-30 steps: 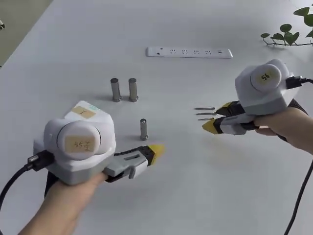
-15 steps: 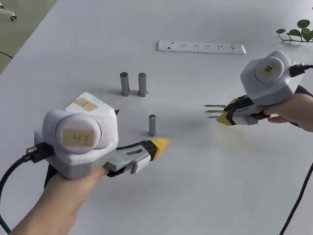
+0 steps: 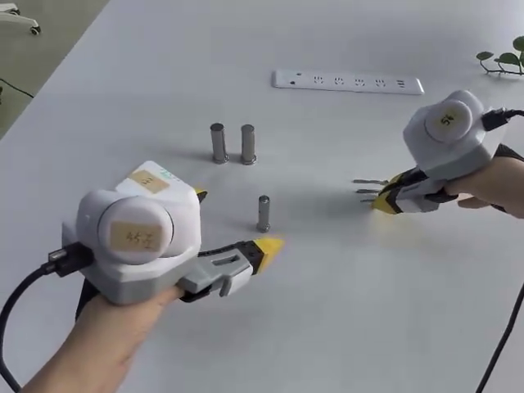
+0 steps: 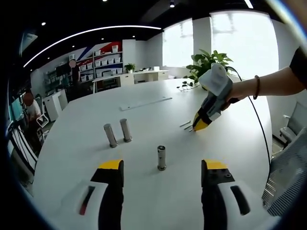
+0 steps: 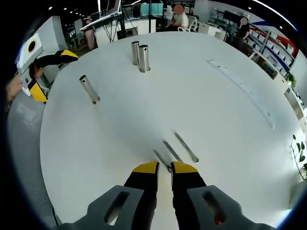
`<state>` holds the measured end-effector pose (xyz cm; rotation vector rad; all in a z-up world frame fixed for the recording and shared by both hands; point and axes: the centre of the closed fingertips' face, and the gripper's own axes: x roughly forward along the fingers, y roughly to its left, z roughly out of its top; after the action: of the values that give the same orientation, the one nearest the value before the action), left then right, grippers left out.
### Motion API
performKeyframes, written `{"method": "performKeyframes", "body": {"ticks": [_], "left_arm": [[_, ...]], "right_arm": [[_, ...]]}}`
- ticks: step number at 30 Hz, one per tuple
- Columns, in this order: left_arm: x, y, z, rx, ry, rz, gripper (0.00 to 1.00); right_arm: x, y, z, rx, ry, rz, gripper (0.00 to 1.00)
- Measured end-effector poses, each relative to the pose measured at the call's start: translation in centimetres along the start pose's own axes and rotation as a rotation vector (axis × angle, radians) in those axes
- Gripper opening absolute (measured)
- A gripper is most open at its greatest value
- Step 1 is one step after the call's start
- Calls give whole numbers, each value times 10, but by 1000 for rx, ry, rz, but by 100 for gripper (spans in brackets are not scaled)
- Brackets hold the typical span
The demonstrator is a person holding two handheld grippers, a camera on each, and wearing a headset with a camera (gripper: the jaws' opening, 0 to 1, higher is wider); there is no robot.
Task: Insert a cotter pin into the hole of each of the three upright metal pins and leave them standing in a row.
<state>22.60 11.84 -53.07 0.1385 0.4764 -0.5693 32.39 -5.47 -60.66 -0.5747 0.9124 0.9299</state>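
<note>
Bright office, this: big windows (image 4: 230, 43), ceiling lights, shelves (image 4: 103, 60) along the far wall, and a few people sitting at desks beyond the table's far end (image 5: 180, 17). A leafy plant (image 4: 208, 64) stands by the windows.

The table (image 3: 344, 327) is wide, white and matte, with a greenish floor (image 3: 41, 49) past its left edge. A white power strip (image 3: 348, 82) lies flat towards the far side, and a sprig of leaves (image 3: 503, 59) pokes in at the far right corner.

Three pins stand upright on the bare top. Two (image 3: 218, 142) (image 3: 248, 144) are just beside each other, nearer the power strip. The third (image 3: 264, 213) stands alone, closer to the person.

Three cotter pins (image 3: 368, 190) lie flat side by side to the right, well apart from the pins.

The left gripper (image 3: 234, 219) hovers low with its jaws spread wide. The lone pin stands just ahead of them, and neither jaw touches it. A black cable (image 3: 20, 303) trails from its back.

The right gripper (image 5: 165, 168) is down at the cotter pins, its yellow tips nearly together with a thin gap. The nearest cotter pin (image 5: 162, 159) runs into that gap. I cannot tell whether it is pinched.
</note>
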Motion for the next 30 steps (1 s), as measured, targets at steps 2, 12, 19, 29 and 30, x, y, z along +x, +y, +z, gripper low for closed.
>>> {"method": "performKeyframes", "body": {"ticks": [2,12,19,29,30], "left_arm": [[0,1,0,2,-1,2,64],[-4,1,2,3,0,0,62],[-4,-2,0,-8,13,-7,60],[-6,-1,4,-12,5,-3,54],[-6,-2,6,-8,2,-3,54]], "right_arm": [[-1,1,0,-4,5,5,5],[-2,0,-5,-21,61,26,0],[-1,-2,-9,-138,105,36,0],[-6,10,3,-243,24,38,0],[-8,10,5,-252,19,33,0]]}}
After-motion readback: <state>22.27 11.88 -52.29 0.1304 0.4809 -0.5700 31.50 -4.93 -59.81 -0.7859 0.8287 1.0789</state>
